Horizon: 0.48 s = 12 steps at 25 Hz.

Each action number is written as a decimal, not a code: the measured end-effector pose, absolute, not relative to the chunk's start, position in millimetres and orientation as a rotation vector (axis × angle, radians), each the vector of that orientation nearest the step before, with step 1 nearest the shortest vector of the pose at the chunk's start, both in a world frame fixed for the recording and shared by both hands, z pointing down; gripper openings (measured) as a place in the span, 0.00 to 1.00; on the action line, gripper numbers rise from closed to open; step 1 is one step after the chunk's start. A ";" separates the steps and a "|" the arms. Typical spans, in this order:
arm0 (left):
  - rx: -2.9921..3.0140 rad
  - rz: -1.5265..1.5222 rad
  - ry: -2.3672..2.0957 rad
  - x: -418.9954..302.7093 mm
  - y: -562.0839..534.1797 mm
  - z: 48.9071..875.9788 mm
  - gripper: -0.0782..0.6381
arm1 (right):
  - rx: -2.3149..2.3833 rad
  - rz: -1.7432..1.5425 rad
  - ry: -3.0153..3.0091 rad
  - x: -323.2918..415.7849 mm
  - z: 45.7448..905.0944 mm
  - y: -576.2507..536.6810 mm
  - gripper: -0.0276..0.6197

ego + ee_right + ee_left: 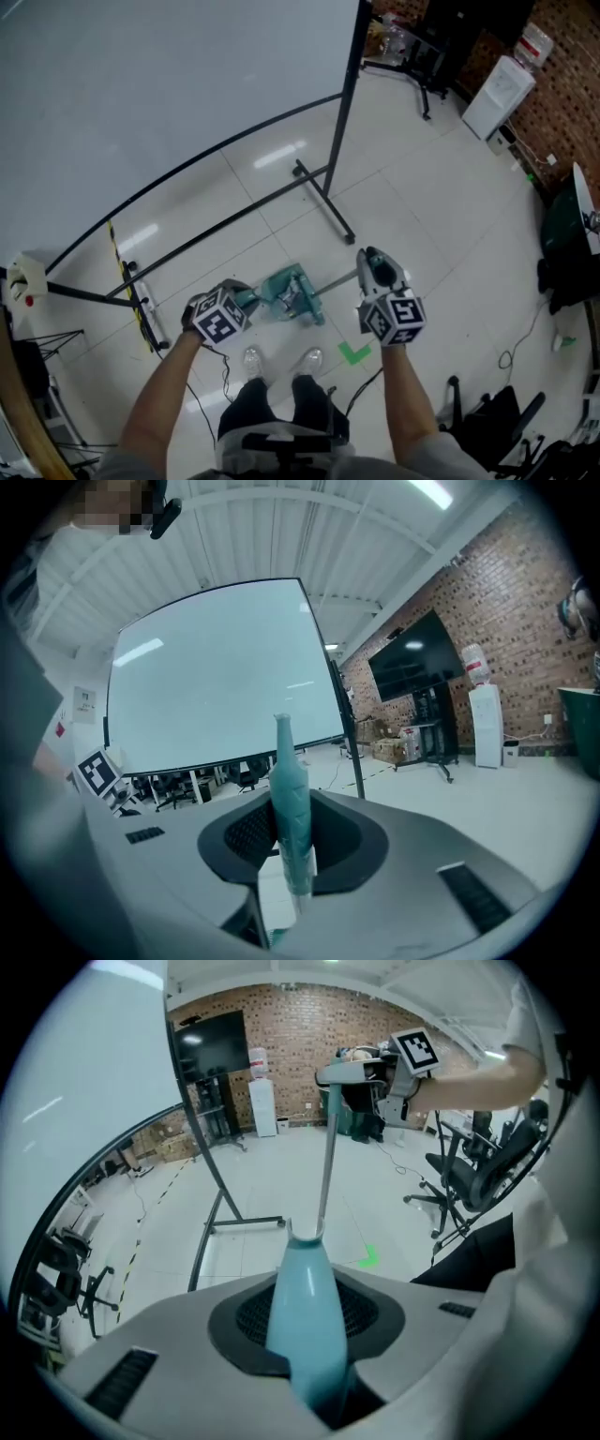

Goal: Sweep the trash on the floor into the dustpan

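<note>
Grippers, two of them, share one long tool. The left gripper point(309, 1340) pinches the teal neck point(305, 1288), from which a single metal pole point(325, 1171) runs up to the right gripper point(291, 855); that one is clamped on the pole's teal end grip point(289, 789). In the head view one teal tool head point(289, 295), dustpan or brush I cannot tell, sits low between both grippers, beyond the person's two shoes point(253, 361). One green tape mark point(354, 353) lies on the white floor point(422, 206).
</note>
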<state>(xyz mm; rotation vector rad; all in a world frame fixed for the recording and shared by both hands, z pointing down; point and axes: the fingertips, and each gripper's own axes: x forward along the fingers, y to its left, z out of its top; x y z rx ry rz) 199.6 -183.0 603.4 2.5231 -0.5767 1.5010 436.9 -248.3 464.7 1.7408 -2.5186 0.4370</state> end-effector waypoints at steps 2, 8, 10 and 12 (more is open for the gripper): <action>2.525 1.439 -0.637 179.6 -181.2 590.1 0.25 | 1.735 0.373 -2.538 427.7 438.9 -245.4 0.16; 2.559 1.318 -0.778 140.1 -188.1 543.8 0.25 | 1.744 0.136 -2.569 405.4 341.1 -231.4 0.16; 2.571 1.296 -0.805 133.5 -190.2 530.4 0.25 | 1.733 0.075 -2.570 399.4 315.9 -225.3 0.16; 2.574 1.265 -0.840 128.7 -192.5 519.0 0.25 | 1.719 0.029 -2.567 393.1 298.1 -218.8 0.15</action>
